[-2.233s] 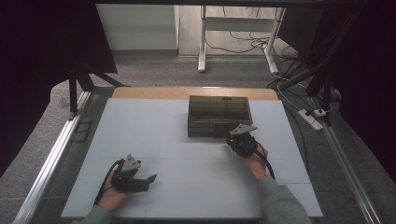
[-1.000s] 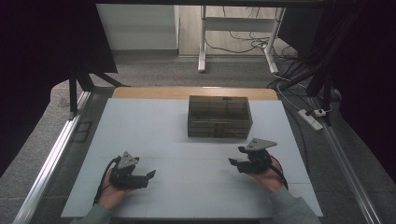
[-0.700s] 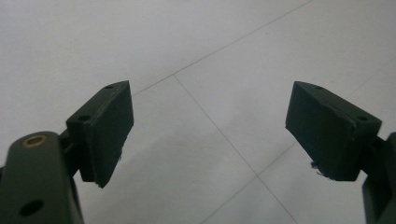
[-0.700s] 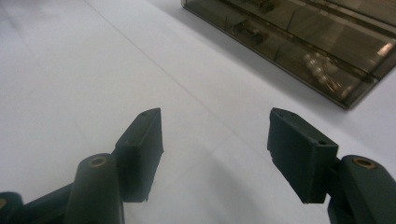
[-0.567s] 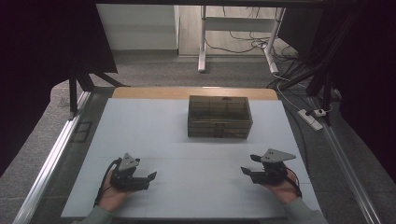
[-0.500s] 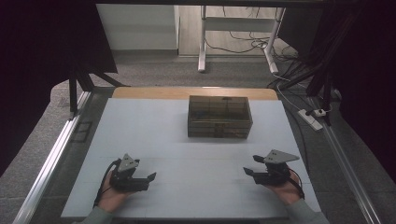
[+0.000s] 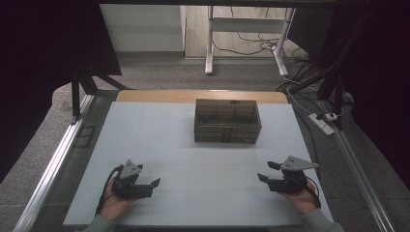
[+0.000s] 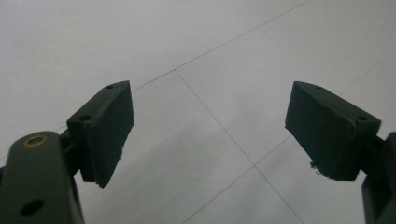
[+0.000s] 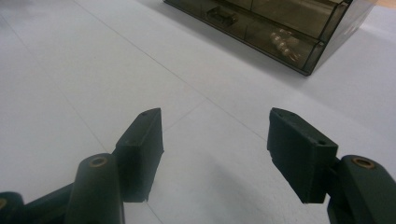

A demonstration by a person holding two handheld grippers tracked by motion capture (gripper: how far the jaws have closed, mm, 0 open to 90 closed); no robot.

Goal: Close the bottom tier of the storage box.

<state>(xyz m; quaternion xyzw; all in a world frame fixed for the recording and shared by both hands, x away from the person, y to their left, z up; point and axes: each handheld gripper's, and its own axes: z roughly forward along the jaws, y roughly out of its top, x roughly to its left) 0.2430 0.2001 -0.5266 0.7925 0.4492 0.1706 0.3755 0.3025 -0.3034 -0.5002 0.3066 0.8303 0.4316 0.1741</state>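
Smoky clear drawer box (image 7: 227, 121) at 12 o'clock on pale table (image 7: 193, 154), left gripper (image 7: 153, 183) at 7 o'clock, jaws wide, empty, right gripper (image 7: 267, 172) at 5 o'clock, jaws wide, empty, well apart from box.
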